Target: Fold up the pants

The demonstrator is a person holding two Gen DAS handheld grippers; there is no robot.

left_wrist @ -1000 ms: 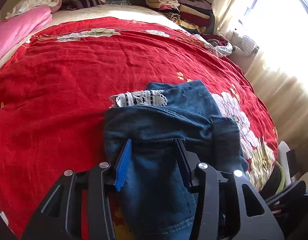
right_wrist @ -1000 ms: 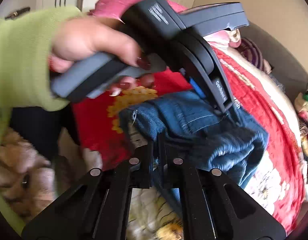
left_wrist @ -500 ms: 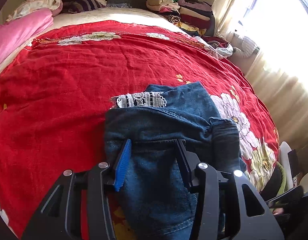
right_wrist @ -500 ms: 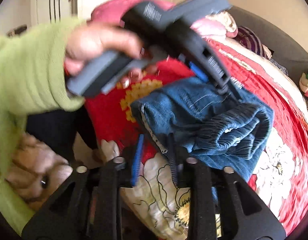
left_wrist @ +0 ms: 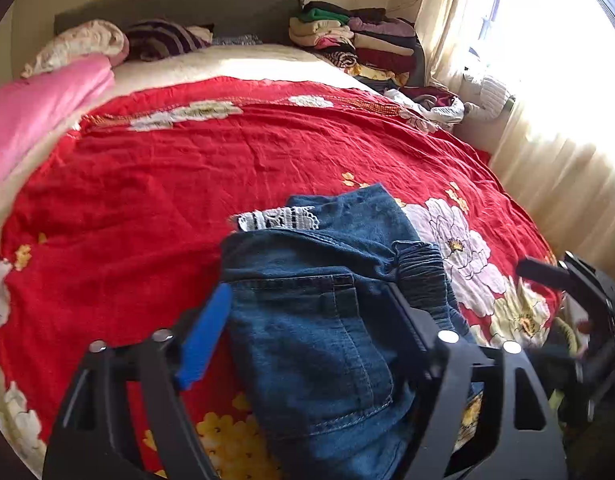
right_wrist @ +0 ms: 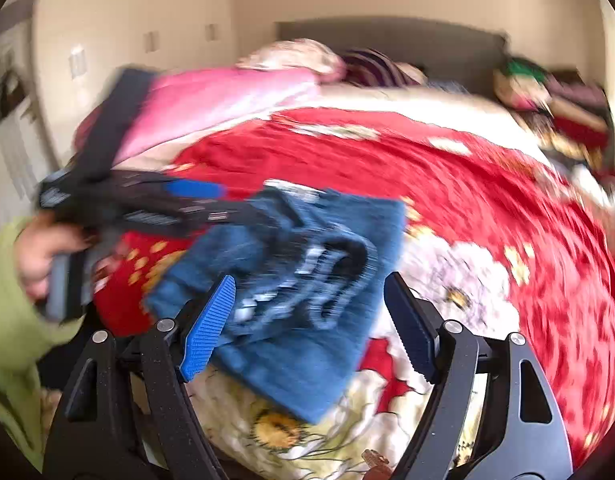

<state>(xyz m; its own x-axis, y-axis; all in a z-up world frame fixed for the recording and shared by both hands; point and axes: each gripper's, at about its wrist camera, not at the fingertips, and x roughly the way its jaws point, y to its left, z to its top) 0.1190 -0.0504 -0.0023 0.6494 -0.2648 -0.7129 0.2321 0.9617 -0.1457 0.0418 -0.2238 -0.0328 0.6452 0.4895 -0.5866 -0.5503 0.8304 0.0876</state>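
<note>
The folded blue jeans (left_wrist: 319, 320) lie on the red flowered bedspread (left_wrist: 167, 184), with a strip of white lace (left_wrist: 279, 218) showing at their far edge. My left gripper (left_wrist: 307, 320) hovers low over them, its jaws opening. The denim lies between the fingers and the pads do not press on it. In the blurred right wrist view the jeans (right_wrist: 307, 280) lie in front of my right gripper (right_wrist: 311, 320), whose jaws are also opening and hold nothing. A hand in a green sleeve (right_wrist: 11, 320) holds the left gripper (right_wrist: 147, 208) at the jeans' left side.
A pink blanket (left_wrist: 35, 112) and pillows lie along the left of the bed. Stacked folded clothes (left_wrist: 355, 36) sit at the far right corner by the headboard (left_wrist: 179, 4). A bright curtained window (left_wrist: 547, 80) is on the right. White wardrobe doors (right_wrist: 127, 32) stand behind.
Both grippers' jaws have spread wide. The right gripper, shut at the jeans' near edge before, has let go, rolled and swung back. The left gripper has lifted a little.
</note>
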